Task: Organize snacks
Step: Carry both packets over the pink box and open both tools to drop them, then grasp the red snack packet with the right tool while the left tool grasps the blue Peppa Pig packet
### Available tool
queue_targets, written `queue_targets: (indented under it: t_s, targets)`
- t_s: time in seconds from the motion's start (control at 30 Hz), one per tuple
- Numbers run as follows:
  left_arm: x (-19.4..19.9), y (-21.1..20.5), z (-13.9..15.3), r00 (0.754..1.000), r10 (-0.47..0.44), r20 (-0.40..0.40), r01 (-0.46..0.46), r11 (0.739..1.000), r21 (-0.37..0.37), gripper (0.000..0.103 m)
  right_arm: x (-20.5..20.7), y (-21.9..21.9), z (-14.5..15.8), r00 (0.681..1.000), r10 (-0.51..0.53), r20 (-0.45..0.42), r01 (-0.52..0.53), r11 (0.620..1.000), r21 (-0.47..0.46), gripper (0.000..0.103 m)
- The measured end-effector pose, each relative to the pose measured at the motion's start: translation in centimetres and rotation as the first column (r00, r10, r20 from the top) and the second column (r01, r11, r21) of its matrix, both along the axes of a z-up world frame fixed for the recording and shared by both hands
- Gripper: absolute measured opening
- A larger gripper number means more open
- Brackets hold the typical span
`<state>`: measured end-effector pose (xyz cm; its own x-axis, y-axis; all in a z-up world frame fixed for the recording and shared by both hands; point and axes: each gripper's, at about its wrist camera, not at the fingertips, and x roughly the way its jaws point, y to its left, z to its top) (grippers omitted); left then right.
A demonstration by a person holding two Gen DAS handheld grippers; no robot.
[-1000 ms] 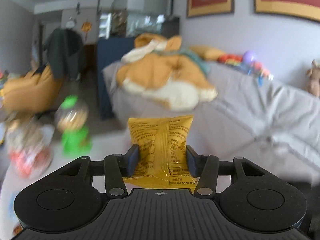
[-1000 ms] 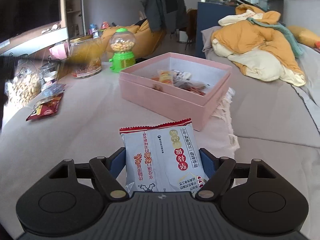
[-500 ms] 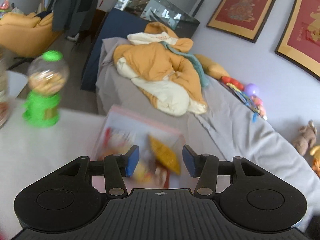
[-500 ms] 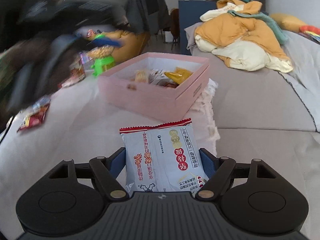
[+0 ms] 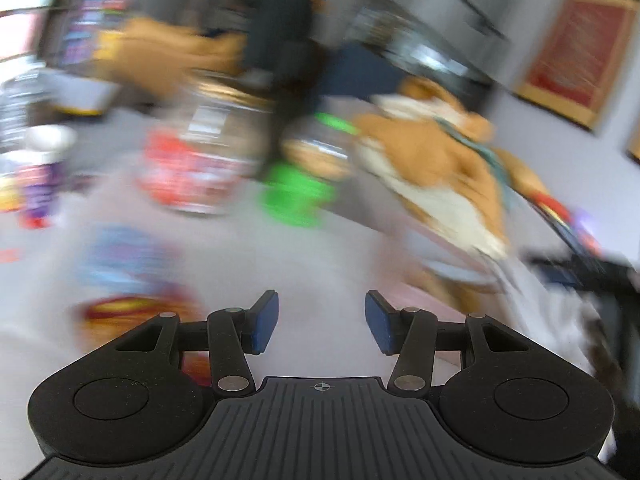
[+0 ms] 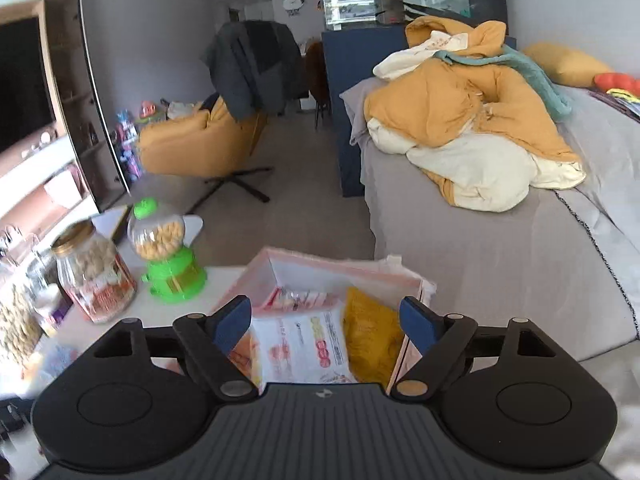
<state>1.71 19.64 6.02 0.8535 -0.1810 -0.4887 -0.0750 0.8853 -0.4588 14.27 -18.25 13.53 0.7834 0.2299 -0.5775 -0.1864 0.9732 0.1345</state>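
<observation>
My right gripper (image 6: 326,322) is open and empty, right above the pink box (image 6: 412,280). In the box lie the white and red snack packet (image 6: 304,346), a yellow packet (image 6: 370,336) to its right and other small packets. My left gripper (image 5: 320,326) is open and empty. The left wrist view is heavily blurred by motion. It shows the white table top (image 5: 312,264) with blurred loose snack packets (image 5: 124,268) at the left.
A green candy dispenser (image 6: 168,256) and a glass jar of snacks (image 6: 94,272) stand on the table left of the box. More jars sit at the far left. A grey sofa (image 6: 500,248) with a heap of orange bedding (image 6: 460,120) lies right of the box.
My left gripper dropped the yellow packet into the box, then swung left towards the loose packets. My right gripper moved over the box and let go of the white packet.
</observation>
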Motion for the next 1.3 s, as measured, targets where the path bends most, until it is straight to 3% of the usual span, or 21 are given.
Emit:
queue_targets:
  t_s: [0.13,0.27,0.4,0.57,0.7,0.73,0.87,0.97,1.03,1.1,1.17,1.3]
  targets:
    - [-0.8,5.7,-1.4,0.987,0.161,-0.026,-0.161,0.987,-0.004,0.053,-0.8,2.5,-2.7,0.995,0.056,-0.082,-0.054,0.998,0.022,0.082]
    - [0.1,8.9,-1.8,0.977,0.206,-0.052,-0.205,0.979,0.023,0.053,-1.6,8.5,-4.7,0.973,0.194,-0.129,-0.197,0.98,-0.014,0.082]
    - [1.4,11.0,-3.0,0.972,0.222,-0.075,-0.221,0.975,0.026,0.053,-3.0,15.4,-6.8,0.911,0.363,-0.194,-0.368,0.93,0.013,0.082]
    - [3.8,11.6,-3.0,0.978,0.208,-0.033,-0.207,0.978,0.023,0.053,-4.8,23.4,-9.7,0.786,0.553,-0.277,-0.54,0.832,0.13,0.082]
    - [7.6,11.9,-3.3,0.988,0.147,-0.054,-0.143,0.988,0.061,0.053,-5.1,29.3,-11.9,0.755,0.578,-0.309,-0.574,0.811,0.115,0.083]
    - [8.3,11.8,-3.6,0.989,0.13,-0.068,-0.126,0.99,0.063,0.053,-5.1,30.2,-12.0,0.763,0.578,-0.29,-0.576,0.811,0.101,0.091]
    - [9.4,11.3,-4.9,0.991,0.079,-0.105,-0.069,0.993,0.091,0.053,-6.9,33.1,-12.3,0.768,0.597,-0.231,-0.624,0.779,-0.061,0.092]
    - [7.6,10.5,-4.6,0.994,0.03,-0.103,-0.02,0.995,0.102,0.052,-8.8,32.1,-12.4,0.757,0.621,-0.205,-0.652,0.738,-0.174,0.083]
    - [5.8,10.0,-4.3,0.993,-0.001,-0.118,0.007,0.999,0.051,0.052,-10.0,30.0,-12.2,0.752,0.633,-0.184,-0.659,0.728,-0.19,0.076]
    - [4.2,9.4,-4.4,0.99,-0.042,-0.134,0.039,0.999,-0.021,0.051,-10.3,27.2,-11.8,0.761,0.62,-0.191,-0.647,0.745,-0.158,0.073]
    - [3.1,8.6,-4.5,0.986,-0.105,-0.133,0.094,0.992,-0.087,0.051,-10.4,24.7,-11.6,0.793,0.58,-0.186,-0.607,0.779,-0.16,0.073]
    - [2.1,6.2,-4.6,0.96,-0.234,-0.152,0.217,0.969,-0.12,0.05,-10.6,20.0,-11.5,0.858,0.483,-0.176,-0.509,0.846,-0.159,0.073]
